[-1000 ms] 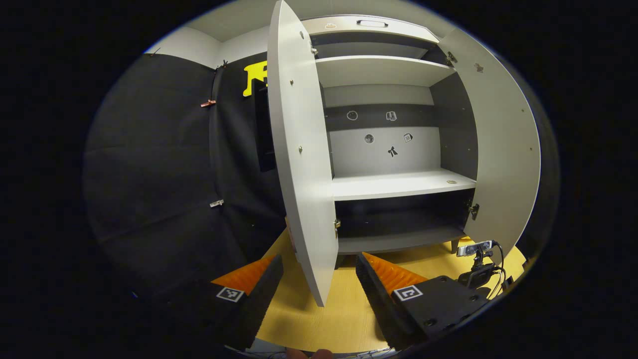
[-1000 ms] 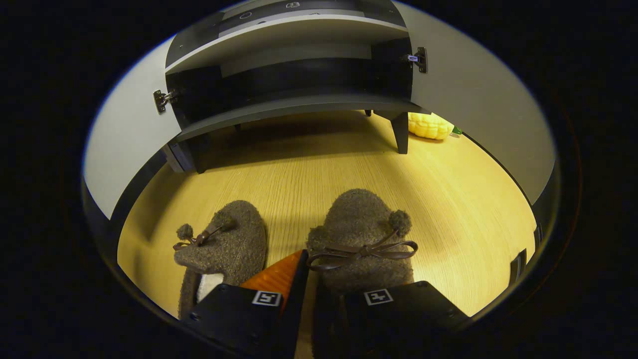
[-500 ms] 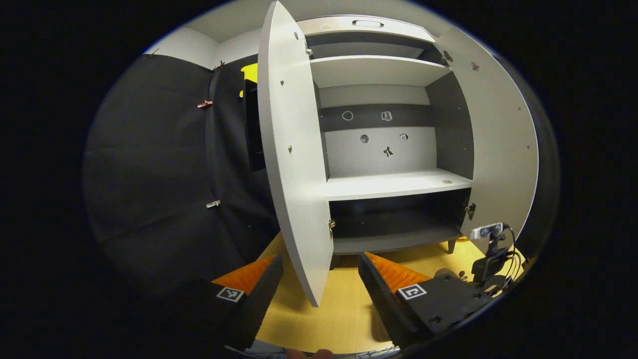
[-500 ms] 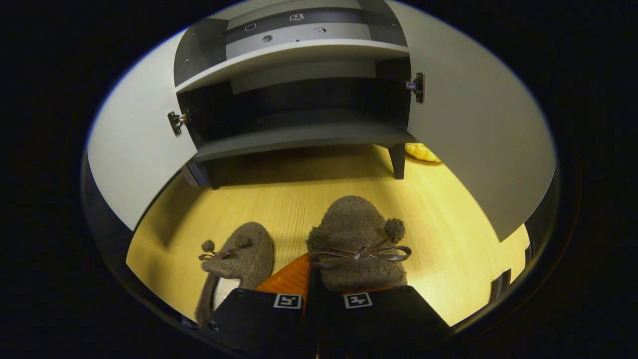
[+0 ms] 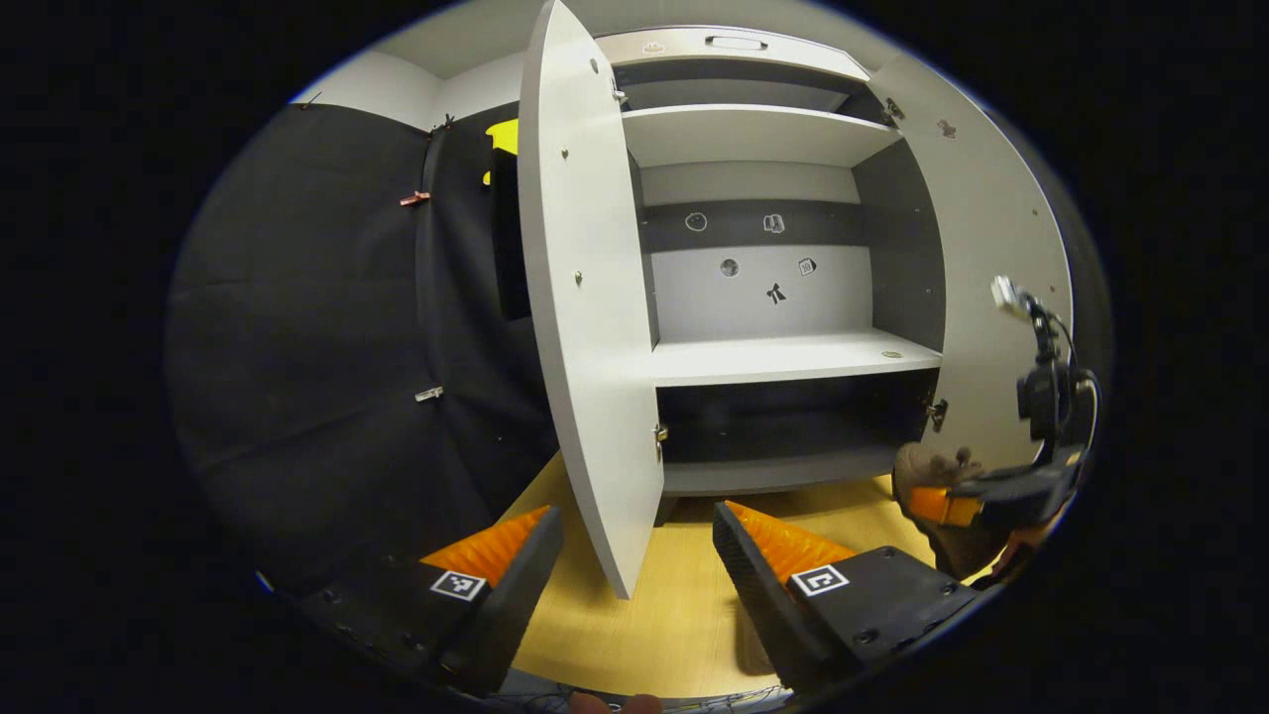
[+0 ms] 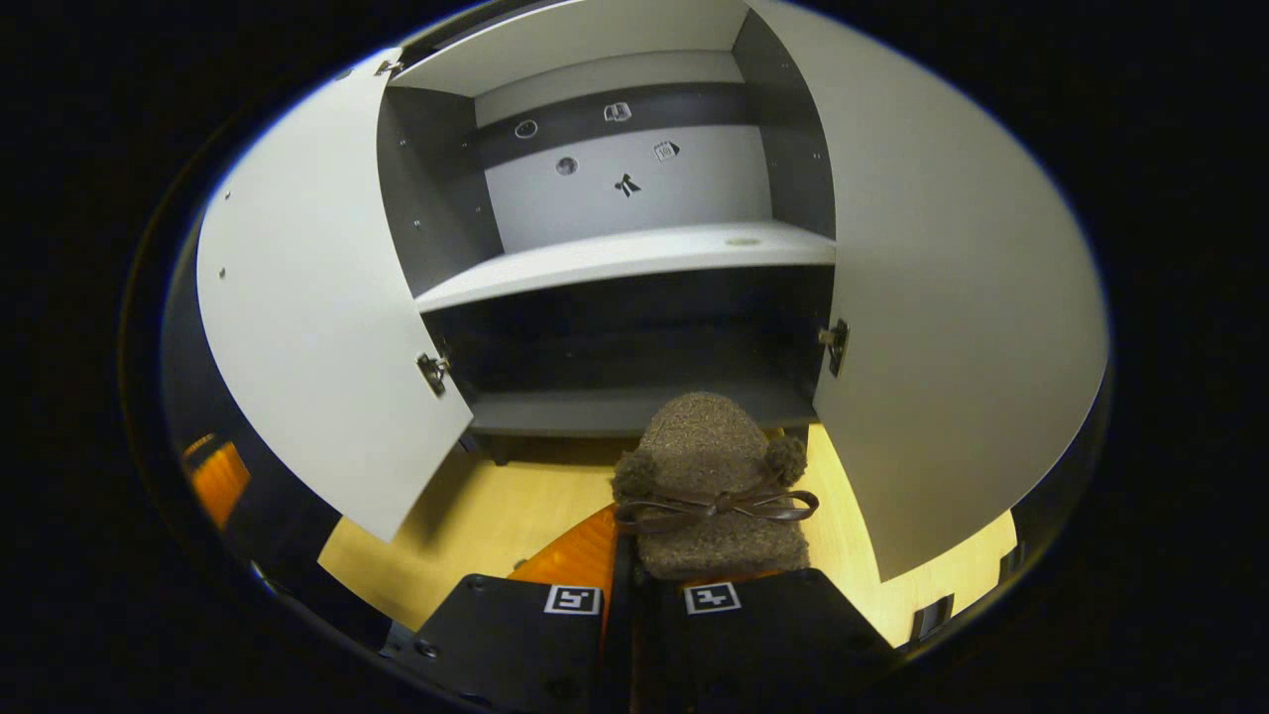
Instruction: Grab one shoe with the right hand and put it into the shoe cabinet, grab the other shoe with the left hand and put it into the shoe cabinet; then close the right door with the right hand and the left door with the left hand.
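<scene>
In the right gripper view a brown fuzzy slipper [image 6: 709, 466] with a bow and two pompoms is held off the floor, my right gripper [image 6: 634, 560] shut on its rear. Its toe points at the dark bottom compartment [image 6: 615, 342] of the shoe cabinet [image 6: 634, 253]. Both doors stand open, the left door [image 6: 317, 327] and the right door [image 6: 952, 317]. My left gripper [image 5: 634, 560] is open and holds nothing, low in front of the left door's edge [image 5: 595, 327]. In the left gripper view the right gripper [image 5: 991, 491] carries the slipper [image 5: 927, 464] at the far right.
The cabinet has a light middle shelf [image 5: 783, 357] and an upper shelf [image 5: 753, 134], both bare. Wooden floor [image 5: 674, 605] lies in front of it. Black cloth wall [image 5: 317, 347] stands left of the cabinet. The left gripper's finger [image 6: 213, 481] shows at the left edge.
My right gripper has lifted the slipper off the floor and tilted up toward the cabinet, leaving the second slipper below. The left gripper has barely moved.
</scene>
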`<move>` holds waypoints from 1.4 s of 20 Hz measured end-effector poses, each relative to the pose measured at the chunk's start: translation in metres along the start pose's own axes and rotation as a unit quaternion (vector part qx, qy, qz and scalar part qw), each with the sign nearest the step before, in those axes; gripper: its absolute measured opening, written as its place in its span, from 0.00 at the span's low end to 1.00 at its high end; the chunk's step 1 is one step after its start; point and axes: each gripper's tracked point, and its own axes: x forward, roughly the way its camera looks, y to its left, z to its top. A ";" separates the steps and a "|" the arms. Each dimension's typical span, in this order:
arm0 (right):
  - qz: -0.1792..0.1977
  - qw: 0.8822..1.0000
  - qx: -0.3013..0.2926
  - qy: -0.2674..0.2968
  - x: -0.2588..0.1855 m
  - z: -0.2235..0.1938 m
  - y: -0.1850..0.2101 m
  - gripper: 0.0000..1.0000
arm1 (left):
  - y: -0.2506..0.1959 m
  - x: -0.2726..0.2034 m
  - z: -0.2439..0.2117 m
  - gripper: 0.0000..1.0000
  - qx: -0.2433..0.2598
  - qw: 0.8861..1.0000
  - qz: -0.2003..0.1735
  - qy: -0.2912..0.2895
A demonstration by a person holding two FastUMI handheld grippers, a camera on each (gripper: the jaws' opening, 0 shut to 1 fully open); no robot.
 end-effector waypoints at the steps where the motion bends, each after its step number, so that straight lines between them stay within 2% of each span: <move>1: 0.003 1.000 0.001 -0.010 -0.005 0.018 0.005 0.16 | -0.004 -0.002 0.001 0.96 0.000 1.000 -0.005 -0.003; 8: 0.025 0.997 -0.006 -0.068 -0.021 0.139 0.034 0.16 | -0.018 -0.005 0.006 0.96 -0.004 1.000 -0.022 -0.015; 13: 0.024 0.995 0.000 -0.096 0.006 0.208 0.043 0.16 | -0.016 -0.001 0.012 0.96 -0.010 1.000 -0.019 -0.022; 24: -0.010 0.996 -0.020 -0.086 0.131 0.287 0.018 0.16 | -0.032 0.007 0.011 0.96 -0.036 0.999 -0.025 -0.023; 27: -0.018 0.997 -0.011 -0.067 0.174 0.291 0.010 0.16 | -0.034 0.011 0.009 0.96 -0.040 0.999 -0.022 -0.020; 28: -0.021 0.998 -0.010 -0.058 0.190 0.289 0.007 0.16 | -0.034 0.013 0.009 0.99 -0.041 0.999 -0.020 -0.021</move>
